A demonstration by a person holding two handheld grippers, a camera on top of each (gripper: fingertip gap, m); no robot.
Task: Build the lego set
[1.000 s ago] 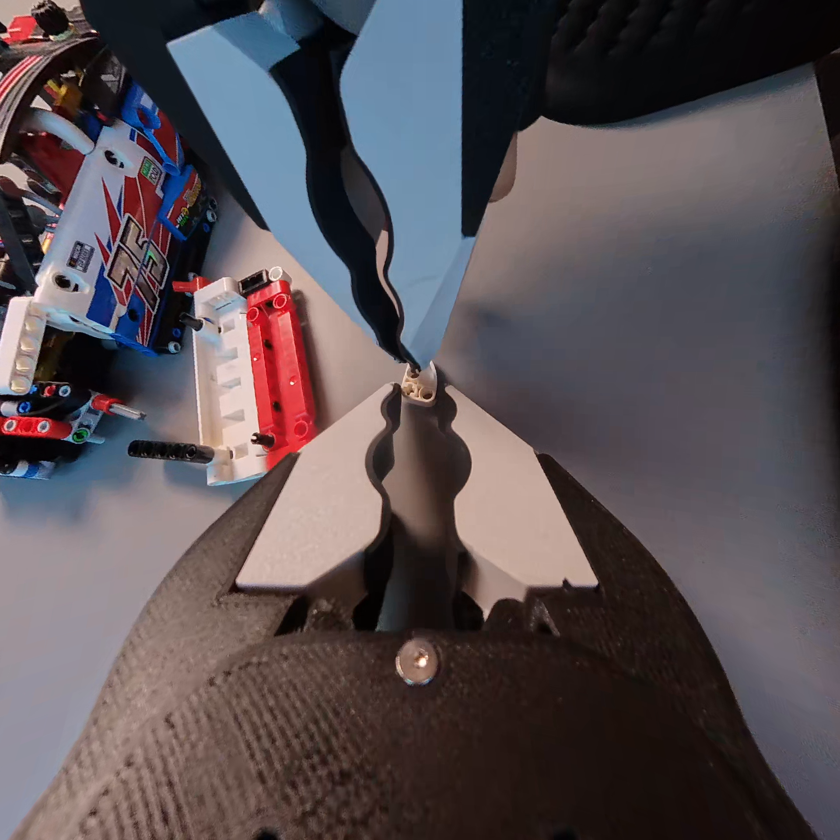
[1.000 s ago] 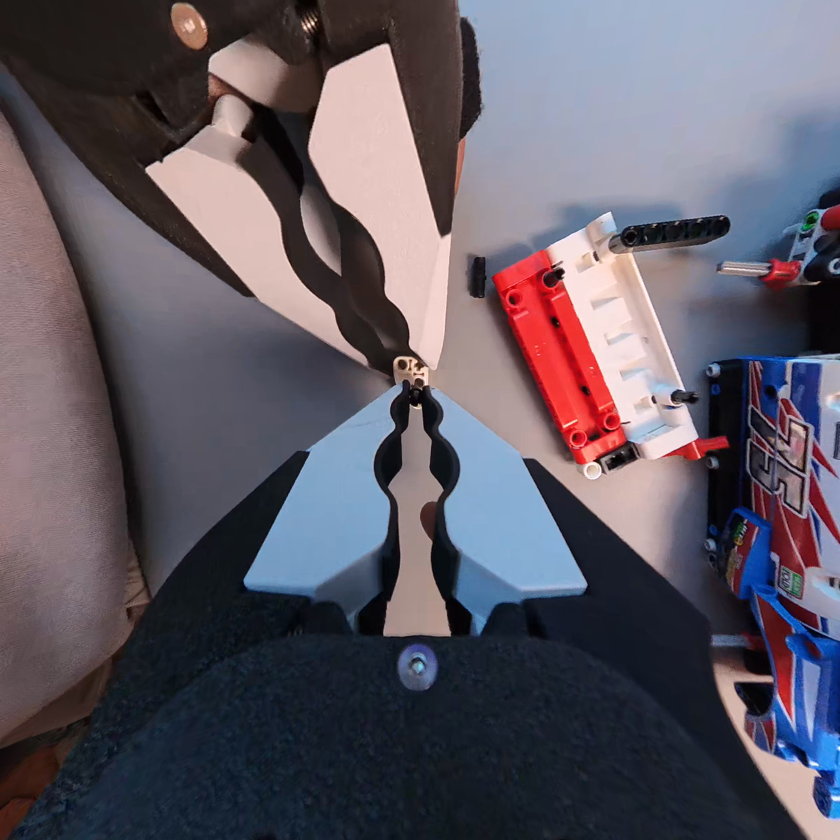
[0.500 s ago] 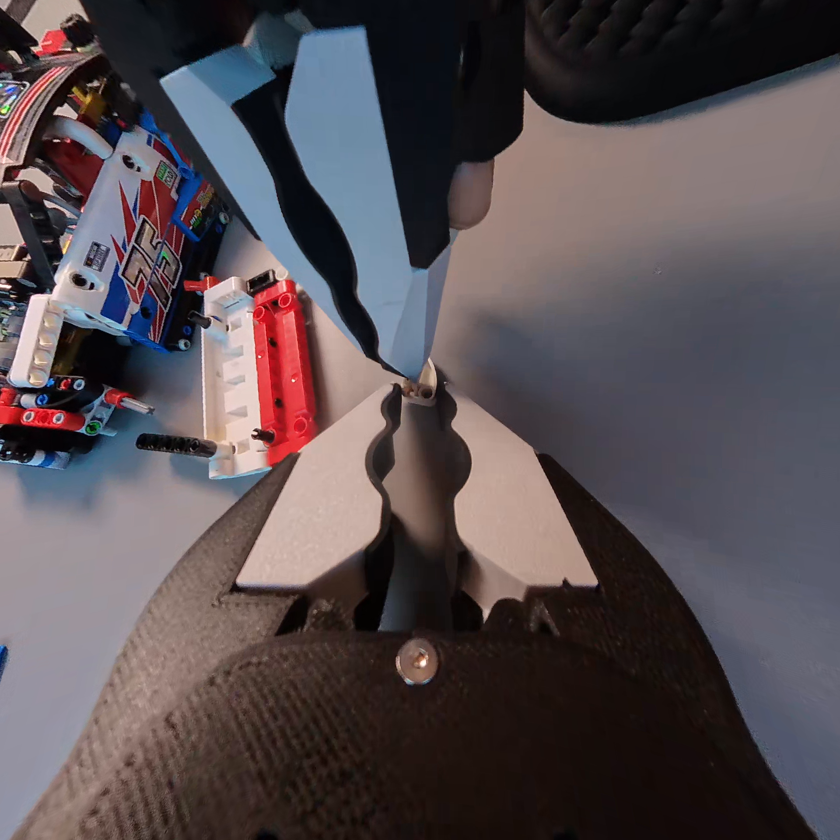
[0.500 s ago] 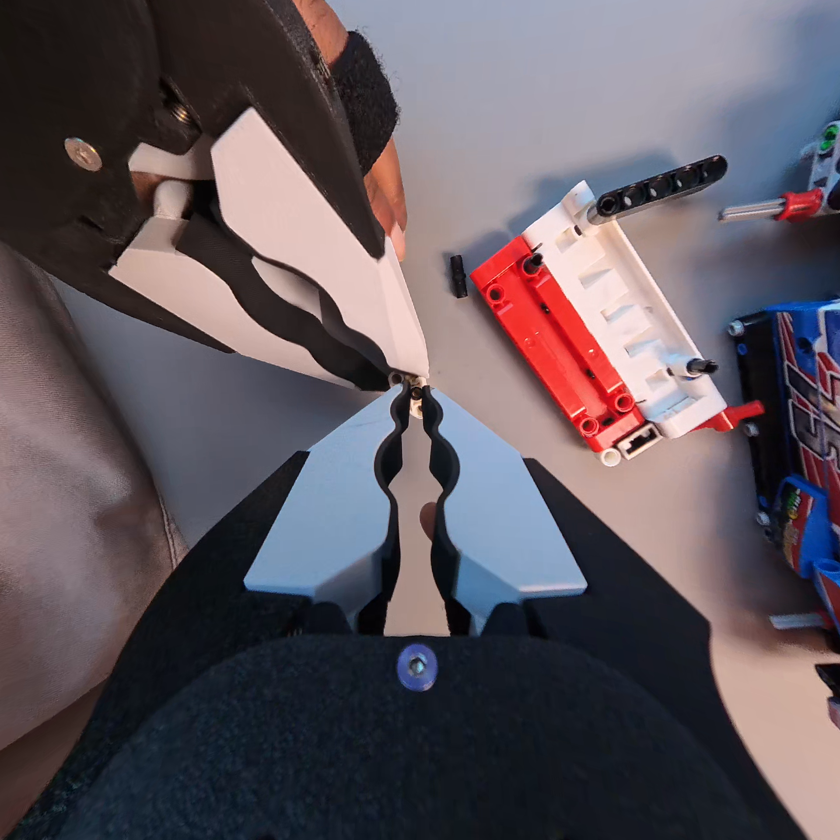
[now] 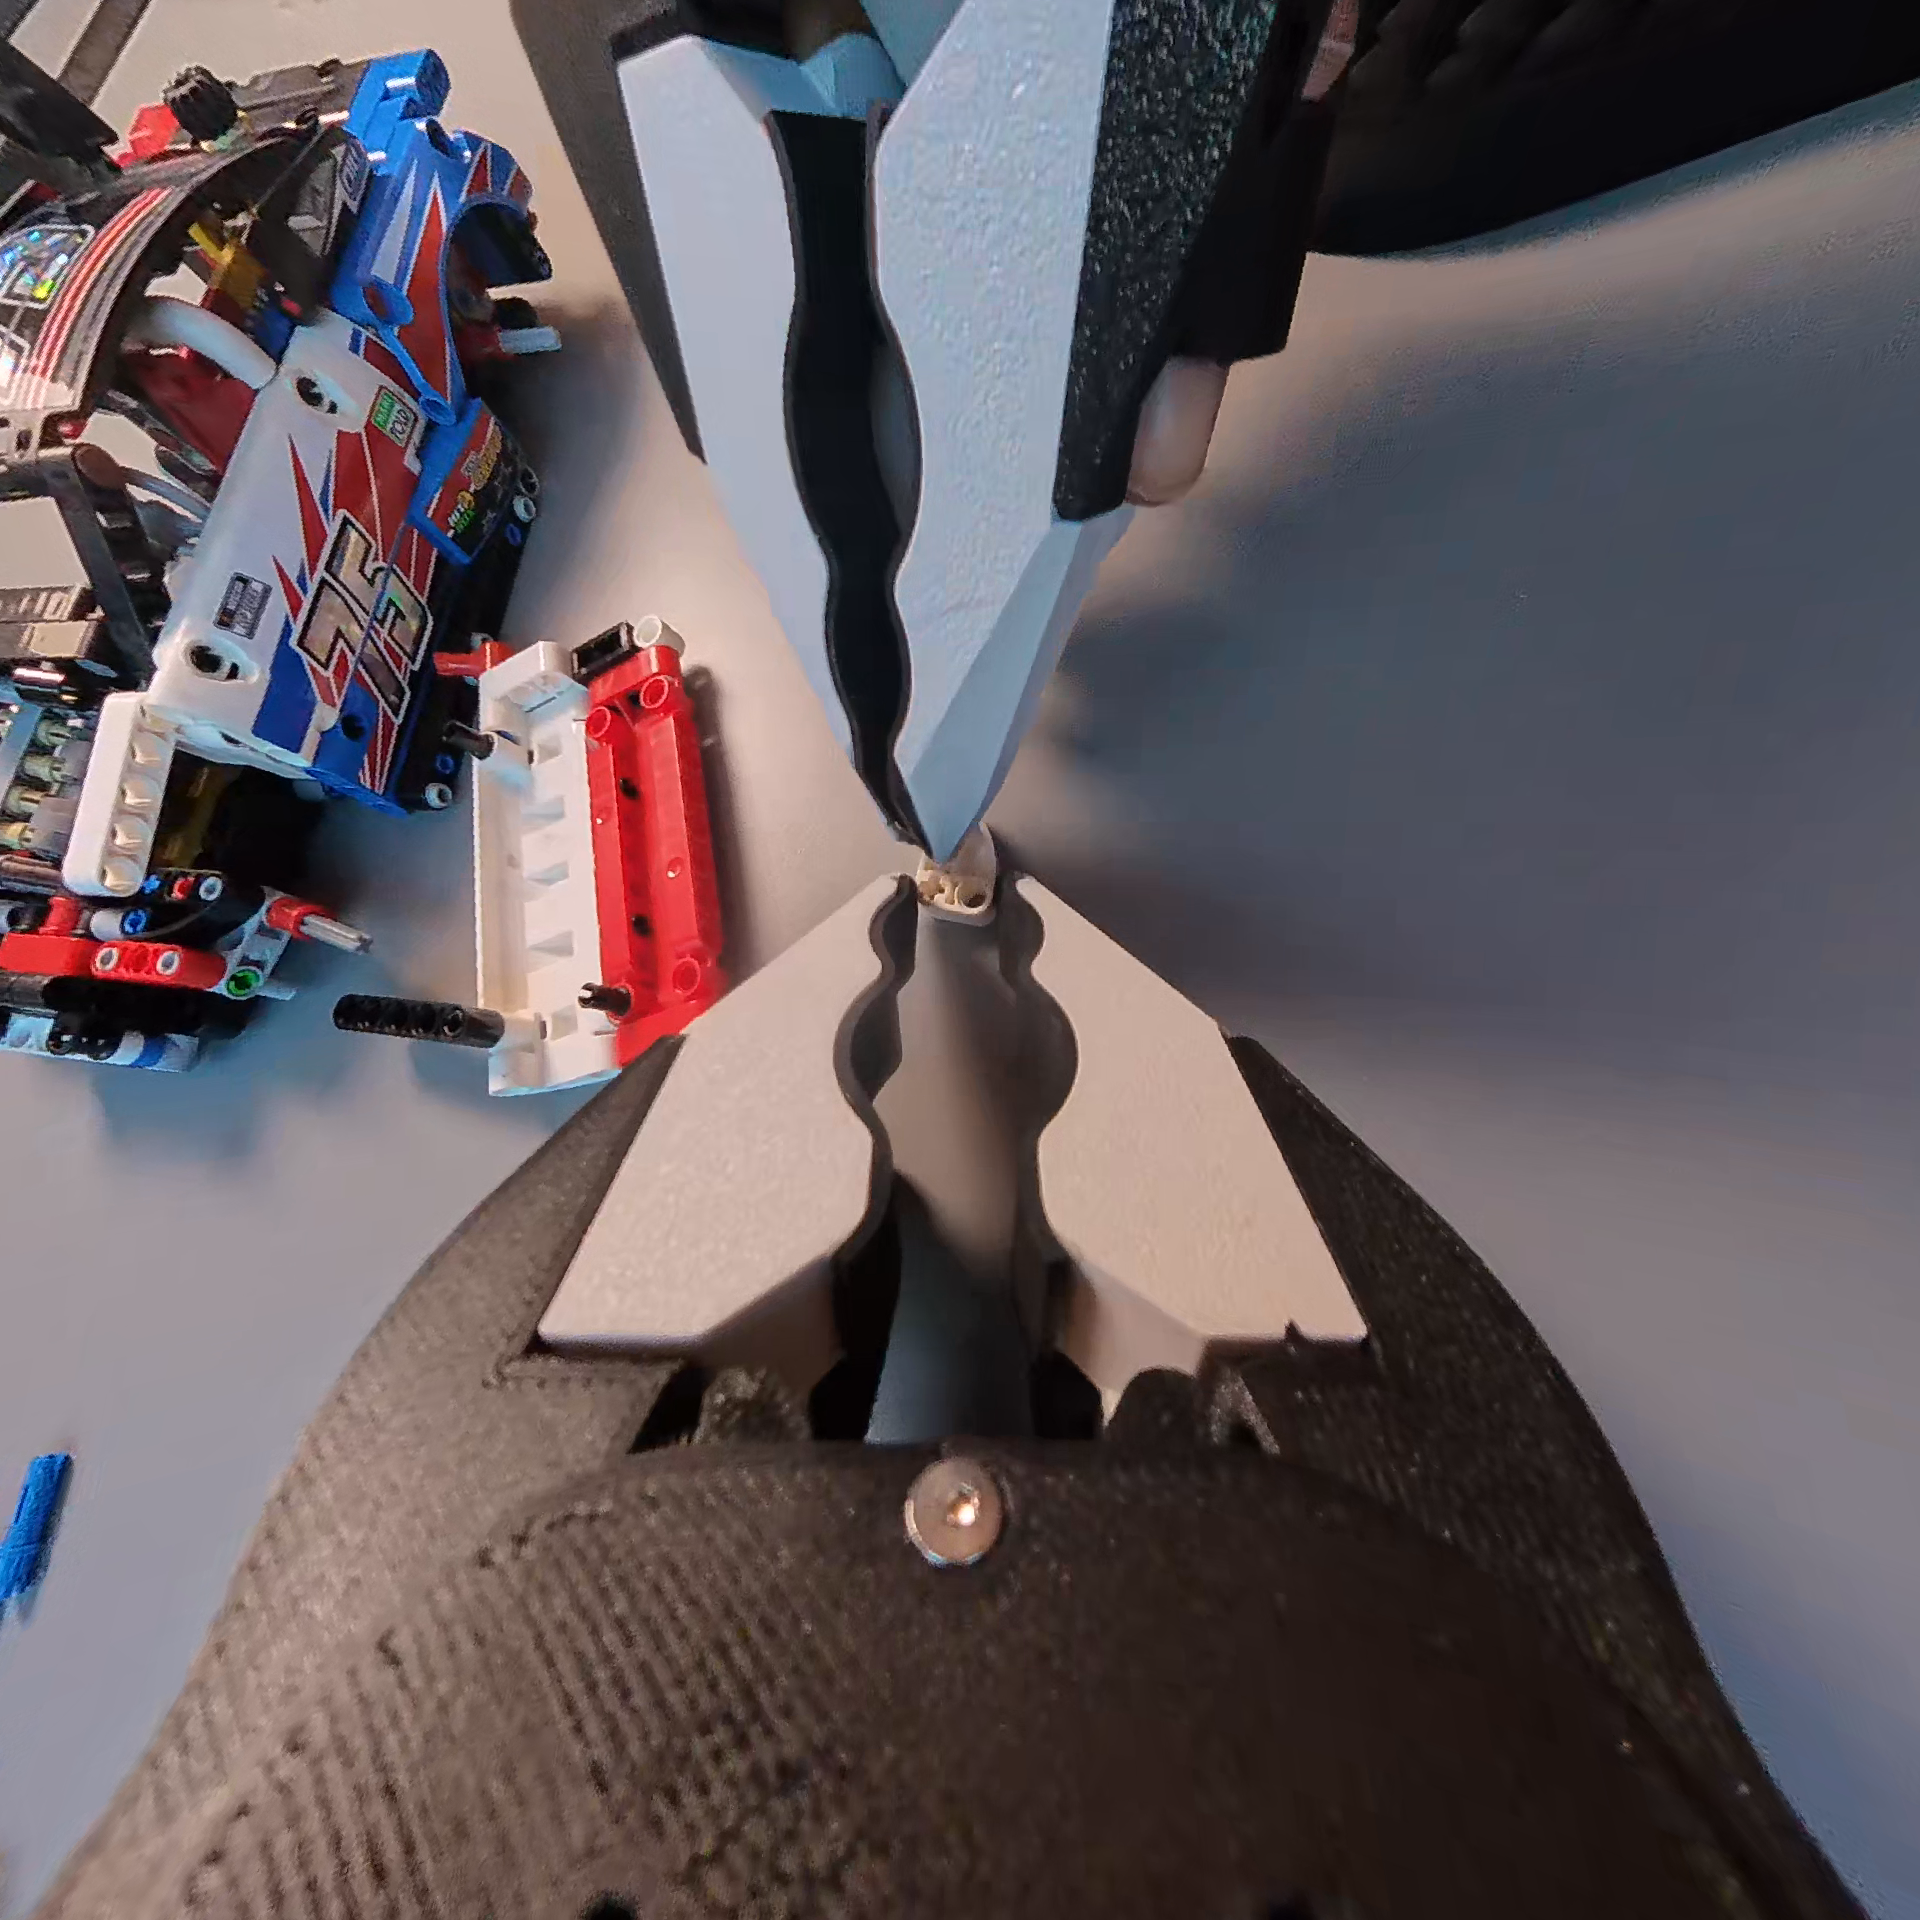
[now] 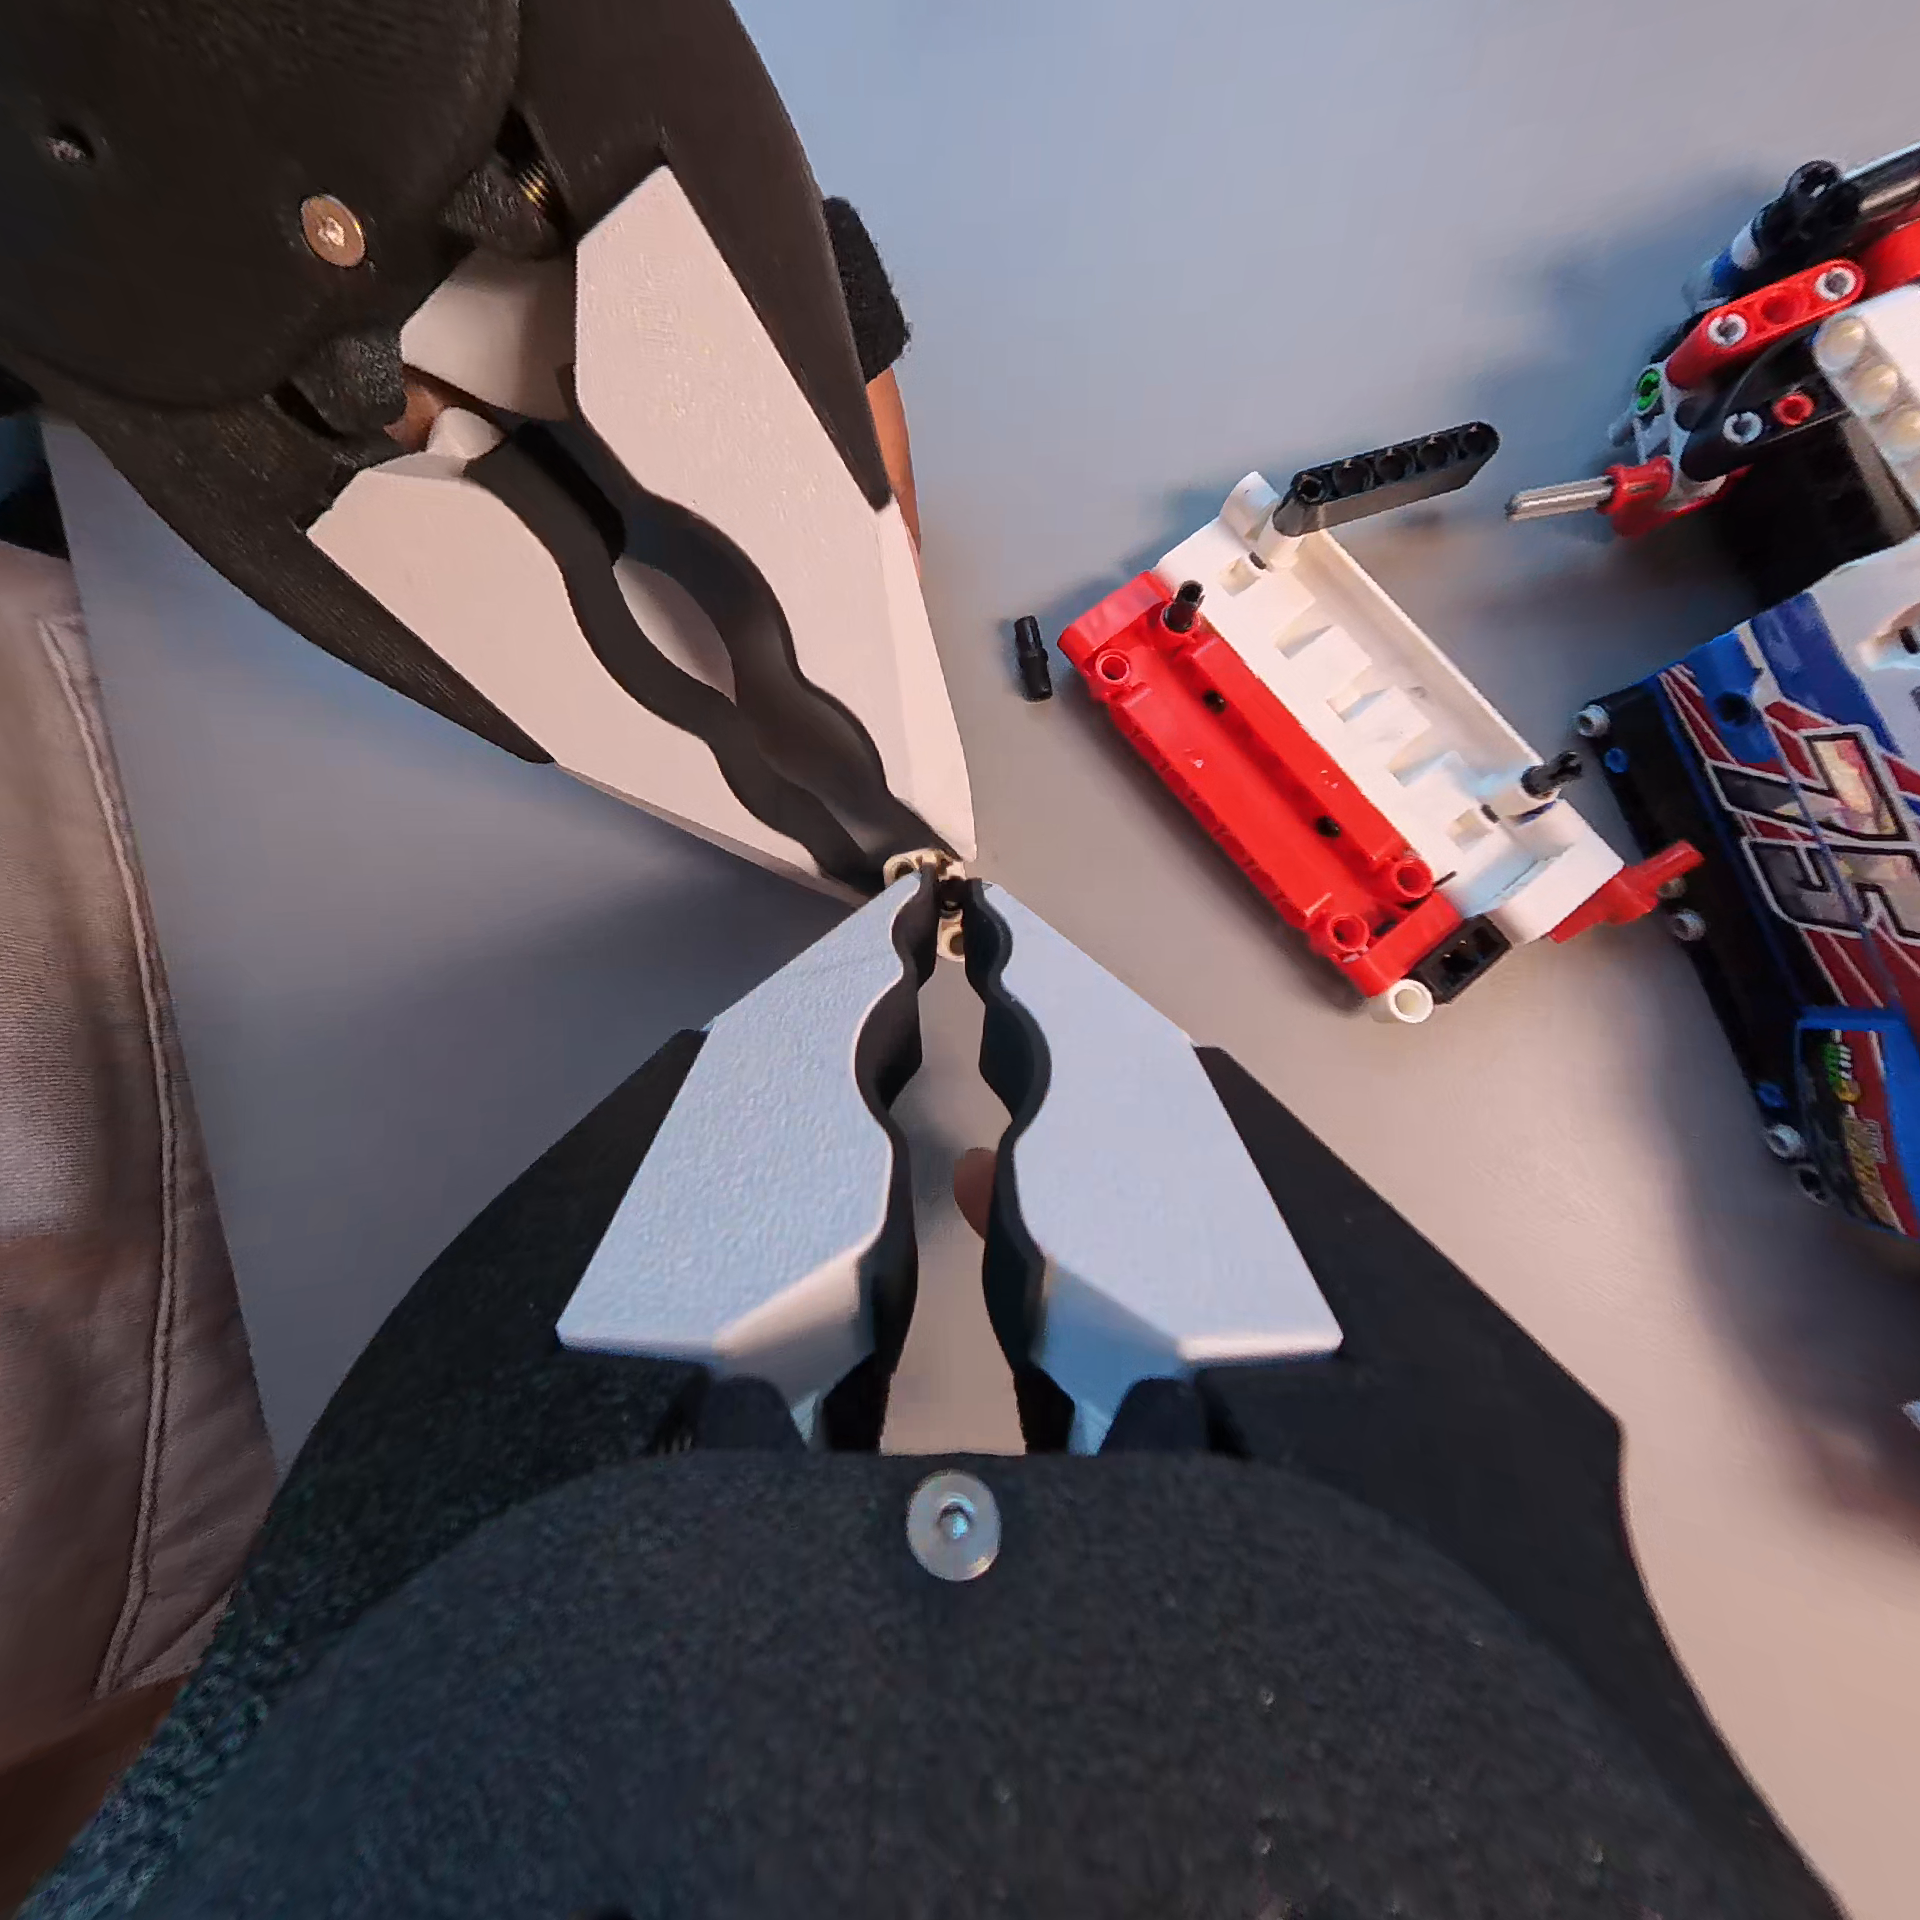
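Note:
My left gripper (image 5: pixel 956 883) is shut on a small white connector piece (image 5: pixel 961 896), held above the grey table. My right gripper (image 5: pixel 923 836) comes down from the top of the left wrist view and meets the connector tip to tip. In the right wrist view, my right gripper (image 6: pixel 948 906) is shut on a small black-and-tan pin (image 6: pixel 950 930). The pin presses against the white connector (image 6: pixel 916 864), which sits in the left gripper's tips (image 6: pixel 935 847). Most of the pin is hidden between the pads.
A red-and-white panel assembly (image 5: pixel 592 862) (image 6: pixel 1340 779) with a black beam (image 6: pixel 1392 473) lies on the table. The blue, white and red race car model (image 5: pixel 312 520) (image 6: pixel 1818 831) stands beyond it. There is a loose black pin (image 6: pixel 1031 673), a blue piece (image 5: pixel 36 1517) and a person's clothing (image 6: pixel 62 1039). The grippers are tip to tip, or close to it.
Both grippers stay tip to tip on the small pieces. They have turned against each other, and the car and panel have slid in both views.

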